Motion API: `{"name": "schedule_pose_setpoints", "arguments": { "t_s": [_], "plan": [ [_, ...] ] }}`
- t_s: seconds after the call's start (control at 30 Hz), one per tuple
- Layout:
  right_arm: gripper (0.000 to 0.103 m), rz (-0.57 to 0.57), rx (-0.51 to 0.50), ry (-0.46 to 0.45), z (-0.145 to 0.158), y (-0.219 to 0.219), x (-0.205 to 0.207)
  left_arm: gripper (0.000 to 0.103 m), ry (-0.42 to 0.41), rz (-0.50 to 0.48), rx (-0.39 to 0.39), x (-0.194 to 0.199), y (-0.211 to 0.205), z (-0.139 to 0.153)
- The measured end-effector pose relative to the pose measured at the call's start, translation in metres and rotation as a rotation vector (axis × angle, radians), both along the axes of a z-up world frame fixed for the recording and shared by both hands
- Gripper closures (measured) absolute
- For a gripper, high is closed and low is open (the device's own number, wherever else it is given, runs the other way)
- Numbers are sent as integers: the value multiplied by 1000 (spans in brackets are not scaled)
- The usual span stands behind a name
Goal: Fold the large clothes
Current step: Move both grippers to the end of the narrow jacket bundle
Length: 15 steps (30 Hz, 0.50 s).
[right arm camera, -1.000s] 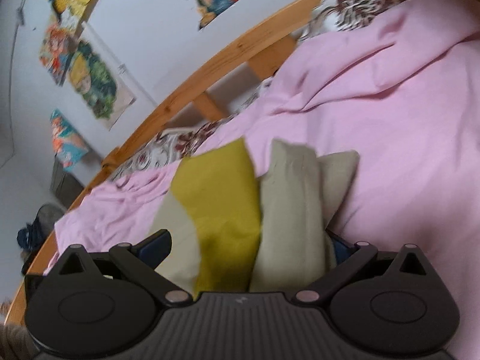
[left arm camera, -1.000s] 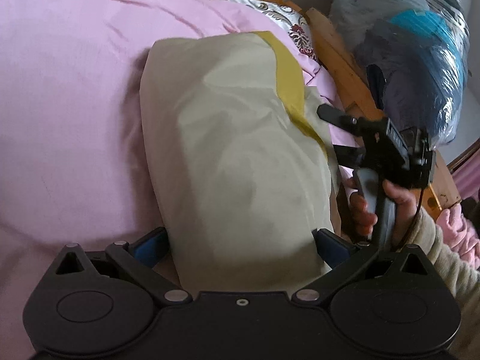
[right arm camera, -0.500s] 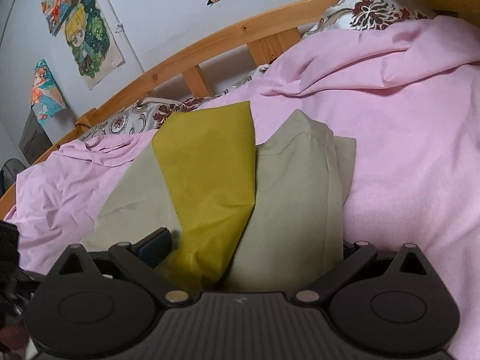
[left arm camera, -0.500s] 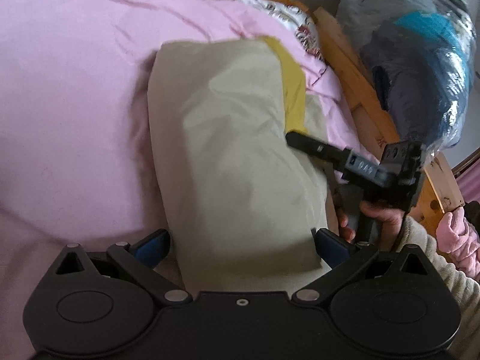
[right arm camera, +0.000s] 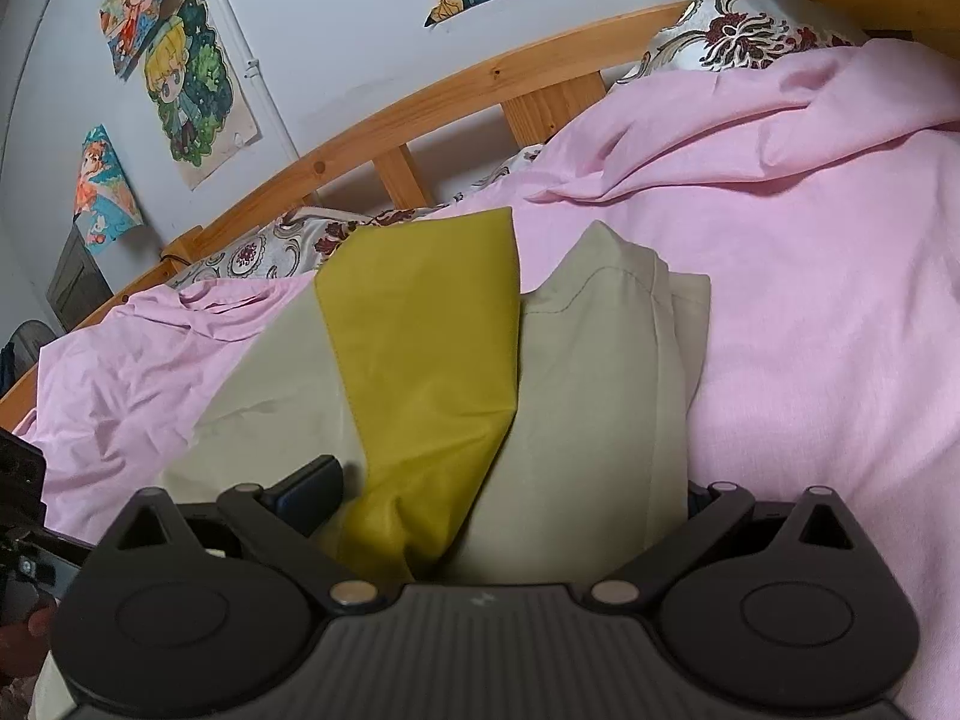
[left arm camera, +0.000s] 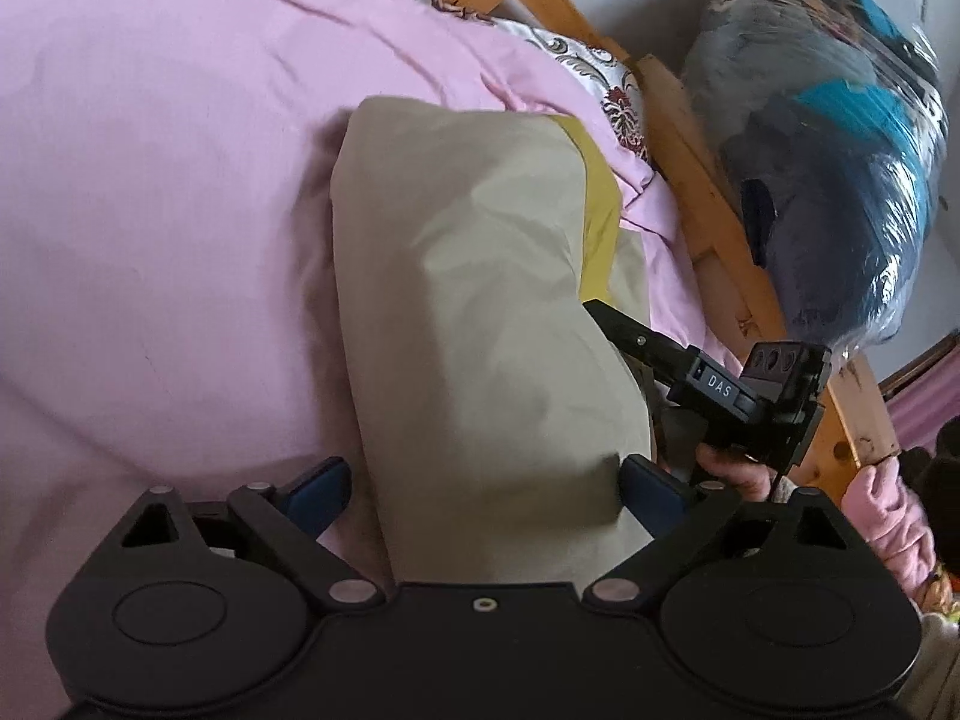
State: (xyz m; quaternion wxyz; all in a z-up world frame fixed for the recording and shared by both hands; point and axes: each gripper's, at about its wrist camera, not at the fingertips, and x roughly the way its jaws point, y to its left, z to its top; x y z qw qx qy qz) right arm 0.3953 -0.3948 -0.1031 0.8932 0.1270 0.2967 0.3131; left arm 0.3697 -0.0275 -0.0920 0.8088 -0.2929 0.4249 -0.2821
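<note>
In the left wrist view, the fingertips of the left claw (left arm camera: 485, 483) are hidden: the folded beige garment (left arm camera: 474, 324) lies over the gap, and only the blue pads (left arm camera: 315, 483) show on each side of it. The fingers stand wide apart with the cloth between them; I cannot tell if they press it. To the right of this claw, the right claw (left arm camera: 606, 315) reaches in, its tip under the garment's edge, so its opening is hidden there.

In the right wrist view, the right claw (right arm camera: 510, 489) is also spread wide, with beige and mustard cloth (right arm camera: 432, 354) bunched between the fingers. Its right pad is covered by fabric; a real grip I cannot confirm.

Beyond both claws the garment rests on the pink sheet (left arm camera: 150, 210). Further, the wooden bed frame (right arm camera: 420, 102) and wall posters (right arm camera: 192, 96).
</note>
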Motion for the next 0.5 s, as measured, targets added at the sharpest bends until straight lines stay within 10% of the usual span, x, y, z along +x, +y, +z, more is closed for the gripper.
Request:
{"name": "schedule_pose_setpoints", "arguments": {
  "t_s": [0.5],
  "plan": [
    [0, 0, -2, -4, 0, -1, 0, 8, -1, -4, 26, 1, -5, 3]
  ]
}}
